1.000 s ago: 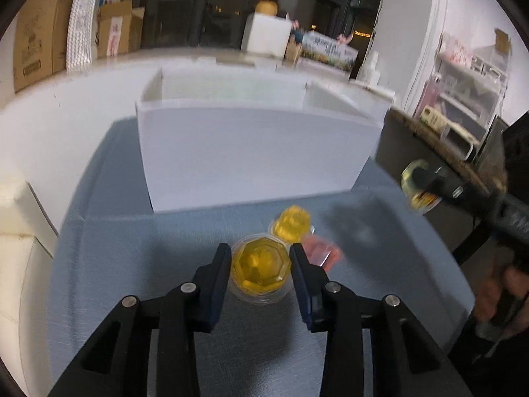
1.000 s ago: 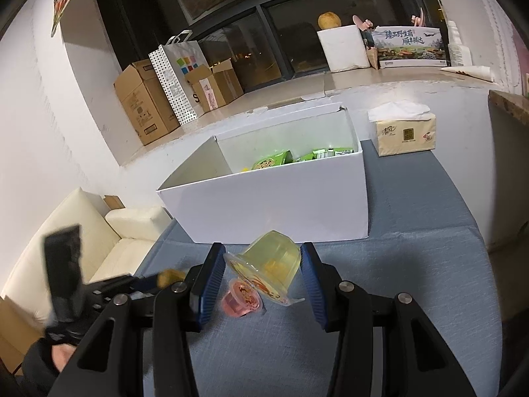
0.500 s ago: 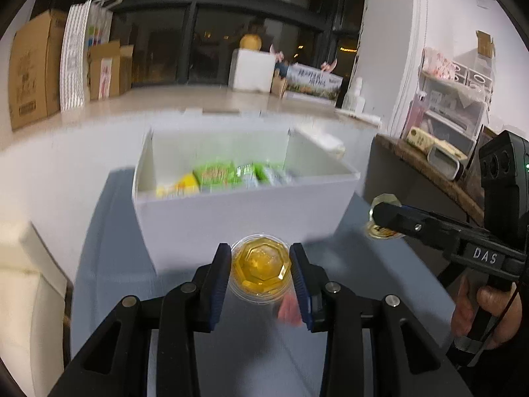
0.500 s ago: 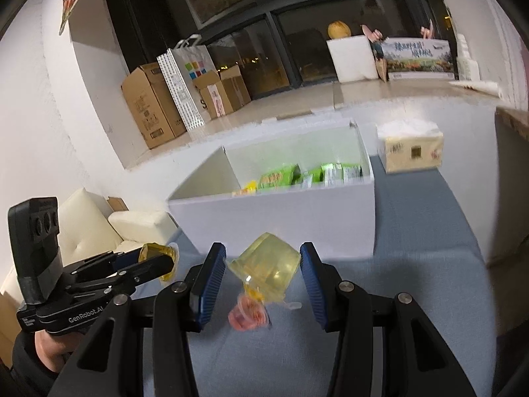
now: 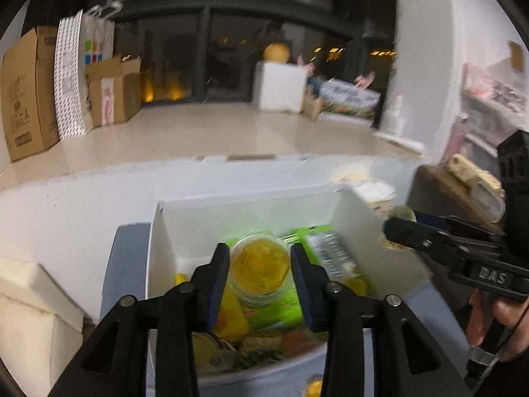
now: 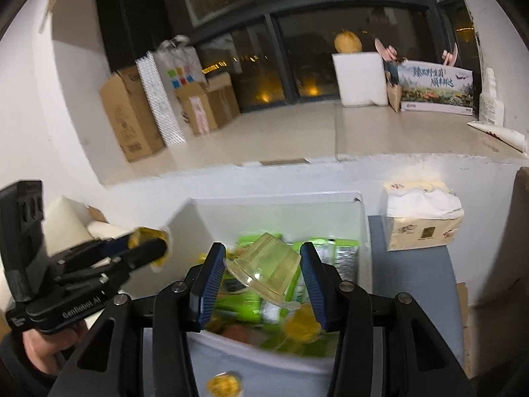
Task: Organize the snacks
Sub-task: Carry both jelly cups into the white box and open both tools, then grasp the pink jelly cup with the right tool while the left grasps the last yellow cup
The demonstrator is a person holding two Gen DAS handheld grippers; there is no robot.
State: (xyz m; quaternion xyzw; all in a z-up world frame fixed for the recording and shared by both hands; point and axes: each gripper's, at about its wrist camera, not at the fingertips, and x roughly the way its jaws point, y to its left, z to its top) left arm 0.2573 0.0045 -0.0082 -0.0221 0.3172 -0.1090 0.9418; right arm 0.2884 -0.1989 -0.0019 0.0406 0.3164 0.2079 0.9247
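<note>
While both grippers tilt down over the white box (image 5: pixel 357 205), the left gripper (image 5: pixel 259 273) and right gripper (image 6: pixel 263 271) have just been opening (pads clear), an orange jelly cup (image 5: pixel 259 269) and a pale jelly cup (image 6: pixel 266 266) between them.

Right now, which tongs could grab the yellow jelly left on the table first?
Probably the right tongs, narrowly: the leftover jelly shows nearer their middle. They and the left tongs have just been opening over the white box, a jelly cup between each.

Dark windows (image 6: pixel 297 59) back a pale ledge (image 6: pixel 297 132) stacked with cardboard boxes (image 6: pixel 129 119).
</note>
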